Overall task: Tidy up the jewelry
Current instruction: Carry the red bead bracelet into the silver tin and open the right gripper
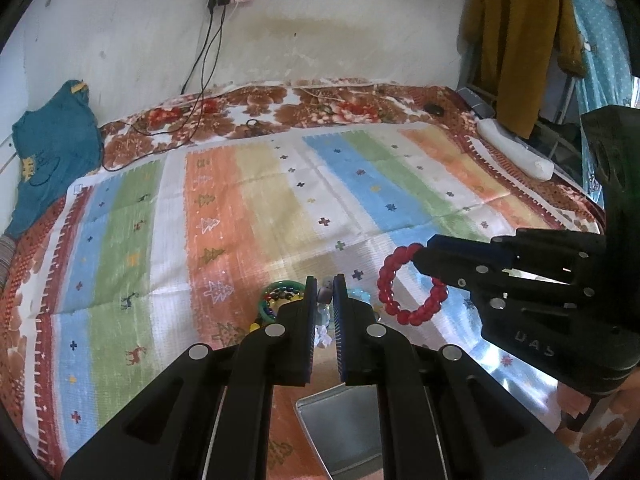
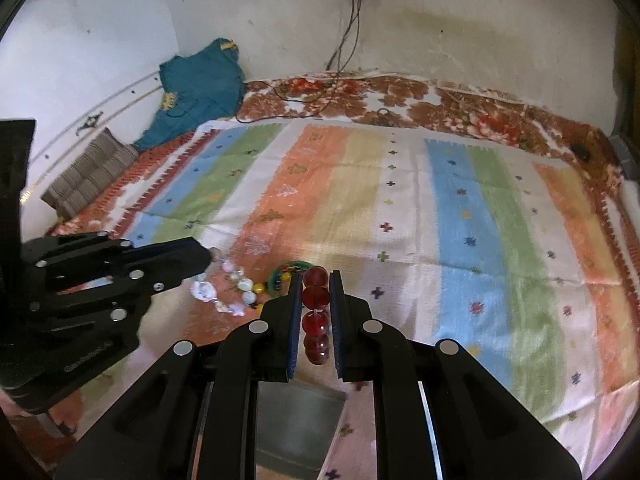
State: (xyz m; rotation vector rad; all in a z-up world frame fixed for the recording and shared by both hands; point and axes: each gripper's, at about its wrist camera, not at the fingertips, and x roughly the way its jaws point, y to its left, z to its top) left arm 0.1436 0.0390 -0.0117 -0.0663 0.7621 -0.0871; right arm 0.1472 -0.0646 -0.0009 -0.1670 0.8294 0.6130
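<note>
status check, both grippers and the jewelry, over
Left gripper shut on pale bead bracelet. Right gripper shut on red bead bracelet. Metal tray below, nothing blocking.

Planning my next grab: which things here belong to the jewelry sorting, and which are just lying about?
Job:
- red bead bracelet, in right tongs
- pale bead bracelet, in left tongs
- green bangle
- metal tray

Lying about:
- teal cloth
- charger cables
- mustard garment

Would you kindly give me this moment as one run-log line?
left gripper: shut on pale bead bracelet | right gripper: shut on red bead bracelet | metal tin: open, below
</note>
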